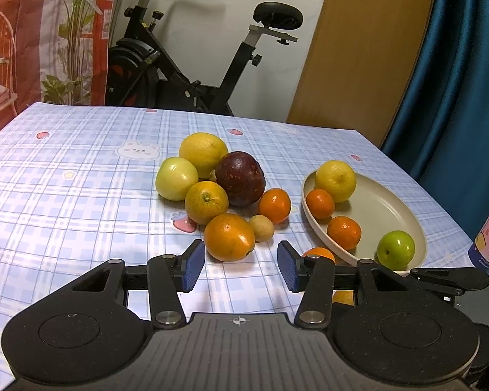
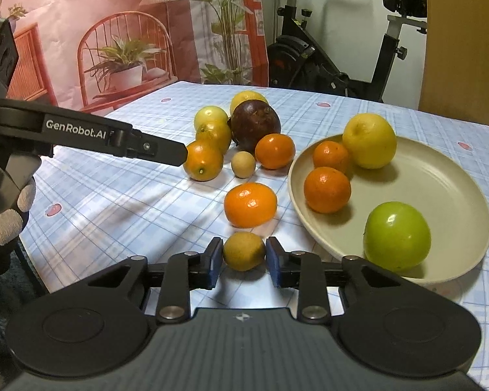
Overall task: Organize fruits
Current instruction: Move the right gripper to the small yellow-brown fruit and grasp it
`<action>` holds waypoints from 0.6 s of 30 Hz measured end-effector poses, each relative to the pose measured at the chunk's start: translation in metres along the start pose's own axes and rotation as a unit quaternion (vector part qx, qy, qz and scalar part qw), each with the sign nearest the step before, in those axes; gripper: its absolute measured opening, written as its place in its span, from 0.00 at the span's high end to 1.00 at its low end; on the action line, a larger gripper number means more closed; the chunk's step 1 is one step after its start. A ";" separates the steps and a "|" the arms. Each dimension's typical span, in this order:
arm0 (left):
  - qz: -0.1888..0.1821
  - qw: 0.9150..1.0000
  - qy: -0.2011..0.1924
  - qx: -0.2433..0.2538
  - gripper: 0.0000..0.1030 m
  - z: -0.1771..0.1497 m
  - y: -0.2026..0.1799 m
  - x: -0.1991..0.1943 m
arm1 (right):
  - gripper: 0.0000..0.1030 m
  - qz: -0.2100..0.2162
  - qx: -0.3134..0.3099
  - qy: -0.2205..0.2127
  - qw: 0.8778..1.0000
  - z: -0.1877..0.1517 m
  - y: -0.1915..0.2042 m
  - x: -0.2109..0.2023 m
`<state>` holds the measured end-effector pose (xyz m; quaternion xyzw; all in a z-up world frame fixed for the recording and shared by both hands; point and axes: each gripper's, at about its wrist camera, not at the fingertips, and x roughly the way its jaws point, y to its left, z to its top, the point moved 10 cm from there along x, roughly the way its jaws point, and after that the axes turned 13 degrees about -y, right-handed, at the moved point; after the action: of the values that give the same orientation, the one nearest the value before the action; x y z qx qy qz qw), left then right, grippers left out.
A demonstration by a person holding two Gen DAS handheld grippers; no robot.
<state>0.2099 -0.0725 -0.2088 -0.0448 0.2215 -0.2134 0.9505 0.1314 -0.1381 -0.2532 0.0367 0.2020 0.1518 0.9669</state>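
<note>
pickup step in hand: right claw point(image 2: 244, 262) is clenched on a small yellow-brown fruit point(image 2: 244, 251), blue pads pressing both its sides, at the near edge of the table point(image 2: 114, 202). the fruit sits low between the fingers, seemingly not yet lifted. the plate point(image 2: 440, 176), just to the right, already carries a green apple point(image 2: 397, 236), two mandarins and a lemon. next move, by judgement, calls for a lift and a short carry right over the rim. left claw point(image 1: 241, 265) stands released, empty, an orange point(image 1: 229, 237) just beyond its pads.
</note>
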 end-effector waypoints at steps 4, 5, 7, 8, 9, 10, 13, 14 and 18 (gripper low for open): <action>0.002 1.000 -0.002 0.002 0.50 0.000 -0.001 0.000 | 0.70 0.000 0.003 -0.009 1.000 0.003 -0.001 -0.003; 0.002 1.000 -0.003 0.002 0.50 0.000 -0.002 -0.001 | 0.70 -0.001 0.004 -0.011 1.000 0.004 -0.001 -0.004; 0.001 1.000 -0.004 0.004 0.50 0.000 -0.002 -0.001 | 0.70 -0.001 0.006 -0.016 1.000 0.005 -0.002 -0.005; 0.001 1.000 -0.004 0.005 0.50 0.001 -0.003 -0.001 | 0.70 -0.002 0.007 -0.018 1.000 0.006 -0.003 -0.006; 0.001 1.000 -0.005 0.006 0.50 0.001 -0.003 -0.001 | 0.70 -0.003 0.007 -0.020 1.000 0.007 -0.003 -0.006; 0.001 1.000 -0.005 0.007 0.50 0.001 -0.004 0.000 | 0.70 -0.003 0.008 -0.022 1.000 0.007 -0.003 -0.007; 0.001 1.000 -0.008 0.008 0.50 0.001 -0.004 0.000 | 0.70 -0.006 0.010 -0.032 0.999 0.011 -0.004 -0.009; 0.001 1.000 -0.010 0.008 0.50 0.002 -0.004 0.000 | 0.70 -0.006 0.011 -0.035 0.999 0.012 -0.004 -0.010; -0.005 1.000 -0.018 0.009 0.50 0.008 -0.007 -0.001 | 0.70 -0.011 0.015 -0.054 0.998 0.019 -0.008 -0.016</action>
<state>0.2103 -0.0785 -0.2004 -0.0408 0.2018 -0.2194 0.9537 0.1270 -0.1505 -0.2310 0.0567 0.1525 0.1356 0.9773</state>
